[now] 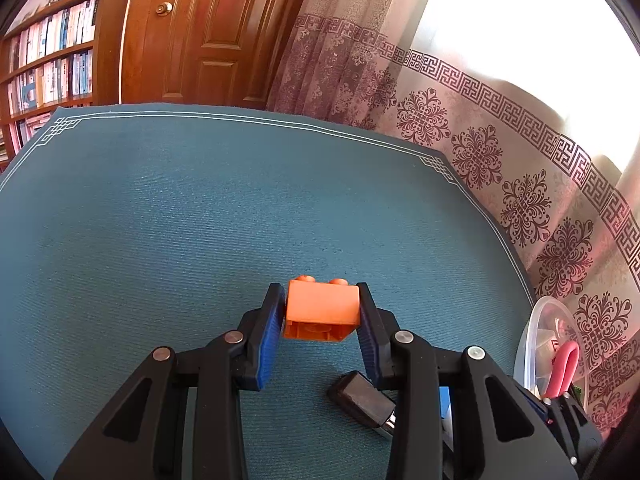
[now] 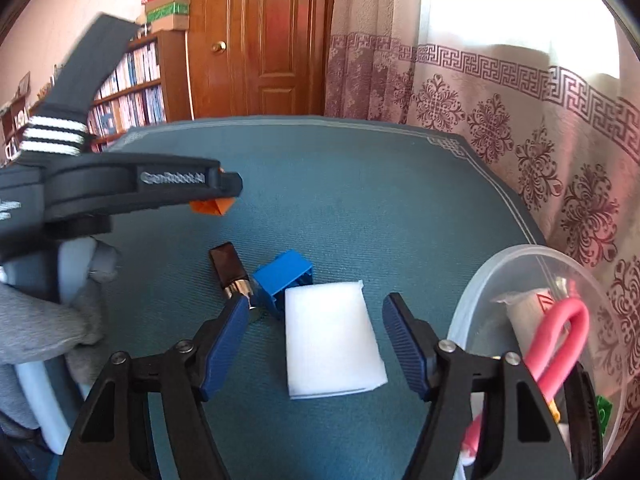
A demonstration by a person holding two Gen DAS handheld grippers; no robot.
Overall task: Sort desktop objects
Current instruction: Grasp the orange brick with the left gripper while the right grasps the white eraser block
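Left gripper (image 1: 322,312) clamps one orange building brick (image 1: 320,312) between its blue pads, studs up and hollow underside toward the camera, lifted clear of the teal desk mat (image 1: 200,208); I judge it is being carried toward the clear plastic container (image 1: 536,344) at the mat's right edge, where a pink-handled tool (image 1: 562,368) already sits. One black USB stick (image 1: 362,398) lies on the mat below the right finger.

Right gripper (image 2: 314,340) hangs with its jaws spread around one white foam block (image 2: 330,340), touching neither side, probably lined up for the next pick. Just beyond lie one blue brick (image 2: 284,276) and the stick, metal plug beside the left fingertip. At the near right corner the container holds several sorted items.
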